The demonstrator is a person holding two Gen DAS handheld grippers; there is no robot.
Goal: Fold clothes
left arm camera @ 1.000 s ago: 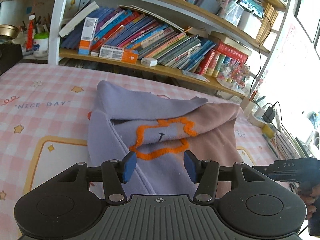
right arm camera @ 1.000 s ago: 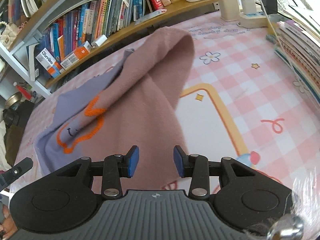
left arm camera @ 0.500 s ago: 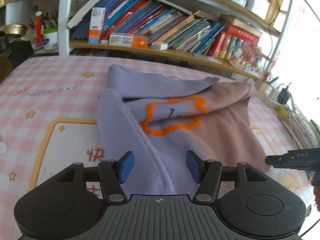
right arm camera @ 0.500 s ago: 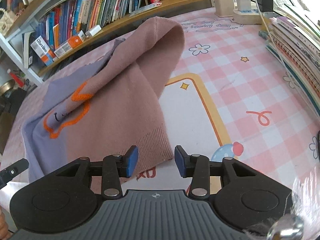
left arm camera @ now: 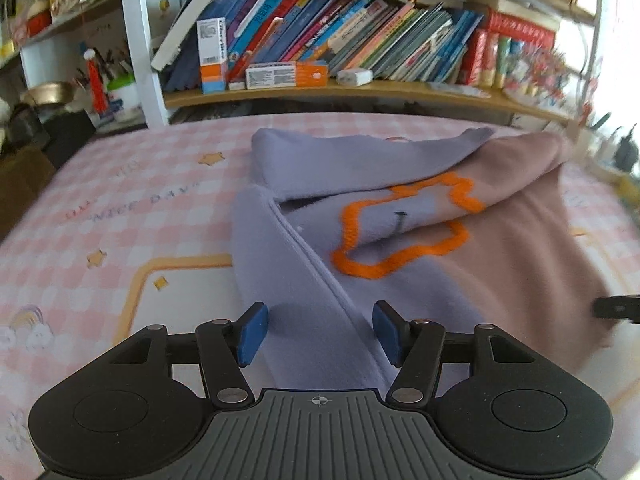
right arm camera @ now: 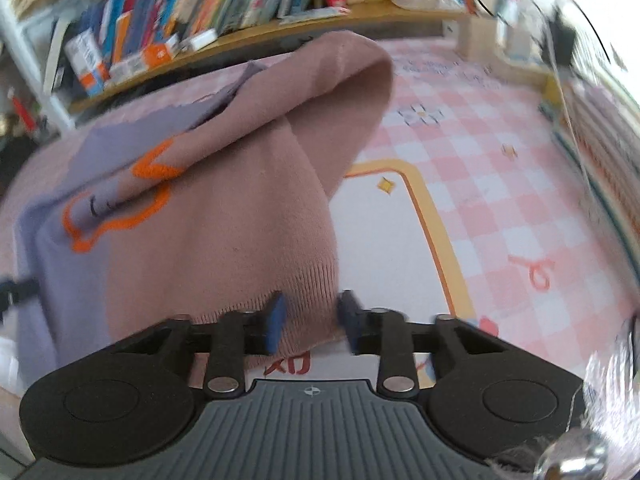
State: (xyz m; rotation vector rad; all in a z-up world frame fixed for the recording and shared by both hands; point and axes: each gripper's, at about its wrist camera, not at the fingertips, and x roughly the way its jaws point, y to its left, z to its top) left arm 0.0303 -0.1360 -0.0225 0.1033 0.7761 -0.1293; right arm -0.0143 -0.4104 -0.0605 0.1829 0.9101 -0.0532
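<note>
A knitted sweater (left arm camera: pixel 400 240), lilac on one side and dusty brown on the other with an orange outline motif, lies partly folded on the pink checked mat (left arm camera: pixel 120 208). My left gripper (left arm camera: pixel 319 334) is open just above the near lilac edge. The lilac strip runs between its blue pads (left arm camera: pixel 250 334) without being pinched. In the right wrist view the sweater's (right arm camera: pixel 224 220) ribbed brown hem corner sits between the jaws of my right gripper (right arm camera: pixel 312 320), which are closing onto it. The picture there is blurred.
A bookshelf (left arm camera: pixel 320 52) packed with books and boxes runs along the far edge of the mat. A stack of books (right arm camera: pixel 600 168) stands at the right. The mat (right arm camera: pixel 480 184) continues to the right of the sweater.
Both grippers came down and closer to the sweater's near edge. The right jaws narrowed around the brown hem corner. The left jaws stayed apart over the lilac edge.
</note>
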